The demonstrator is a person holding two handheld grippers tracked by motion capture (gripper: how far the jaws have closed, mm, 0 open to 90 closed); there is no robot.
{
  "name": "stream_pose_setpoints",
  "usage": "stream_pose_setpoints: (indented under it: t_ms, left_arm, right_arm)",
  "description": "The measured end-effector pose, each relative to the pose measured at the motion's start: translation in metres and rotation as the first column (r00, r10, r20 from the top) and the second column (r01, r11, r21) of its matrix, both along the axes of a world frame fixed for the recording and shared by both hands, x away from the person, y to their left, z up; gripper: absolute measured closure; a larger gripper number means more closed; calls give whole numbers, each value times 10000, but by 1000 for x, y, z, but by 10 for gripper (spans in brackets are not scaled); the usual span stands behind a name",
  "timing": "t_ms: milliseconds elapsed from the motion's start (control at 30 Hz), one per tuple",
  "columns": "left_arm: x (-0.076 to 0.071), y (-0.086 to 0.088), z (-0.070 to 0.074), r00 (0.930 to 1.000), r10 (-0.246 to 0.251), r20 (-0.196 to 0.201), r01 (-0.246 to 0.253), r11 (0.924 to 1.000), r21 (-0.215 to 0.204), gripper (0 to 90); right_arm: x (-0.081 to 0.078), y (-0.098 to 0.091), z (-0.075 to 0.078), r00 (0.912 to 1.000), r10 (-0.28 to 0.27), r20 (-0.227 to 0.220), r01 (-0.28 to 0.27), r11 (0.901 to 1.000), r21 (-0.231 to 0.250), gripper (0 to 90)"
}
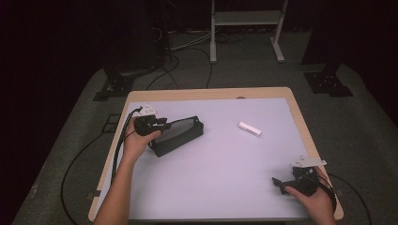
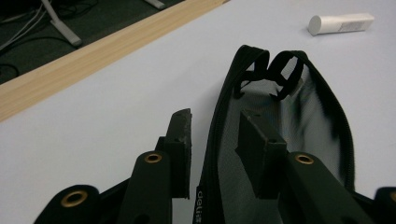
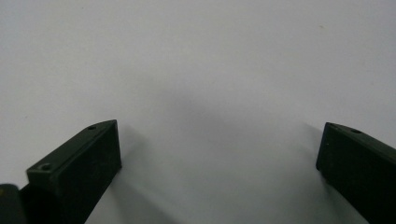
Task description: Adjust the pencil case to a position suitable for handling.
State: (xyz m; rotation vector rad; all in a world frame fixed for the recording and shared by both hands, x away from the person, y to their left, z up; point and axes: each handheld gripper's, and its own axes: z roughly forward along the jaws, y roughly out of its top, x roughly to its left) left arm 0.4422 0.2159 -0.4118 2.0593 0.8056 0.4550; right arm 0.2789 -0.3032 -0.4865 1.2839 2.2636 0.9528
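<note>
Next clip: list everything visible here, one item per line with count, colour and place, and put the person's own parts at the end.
Soft black zip pouch: 1, black with grey lining, left half of the table, mouth open.
Small white cylindrical tube: 1, white, lying flat right of the table's centre, apart from the pouch.
Wooden-edged table with a pale top: 1, white surface, light wood rim.
Metal stand legs: 1 frame, pale grey, on the floor beyond the table.
Floor cables: several, dark and light, behind the table.
Left gripper: 1, black, one jaw inside the pouch mouth, one outside its rim; pads not plainly pressing.
Right gripper: 1, black, jaws wide open over bare table near the right front corner.
</note>
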Motion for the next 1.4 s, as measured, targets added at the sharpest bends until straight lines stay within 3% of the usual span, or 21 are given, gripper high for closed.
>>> stream_pose_setpoints:
  t_ms: [500,833,1400]
  left_arm:
    - [10,-6,-9,9992,-11,-409,18,9999,168,725]
    - [13,-5,-13,9983,-139,-567,144,9999,83,877]
    - [6,-5,-3,9958,-726,-552,703,9966,-423,886]
  right_arm:
    - [0,0,0,10000,3,2,-3,10000,1,0]
    - [0,0,0,10000,4,3,-4,10000,2,0]
    - [0,0,0,10000,3,2,-3,10000,4,0]
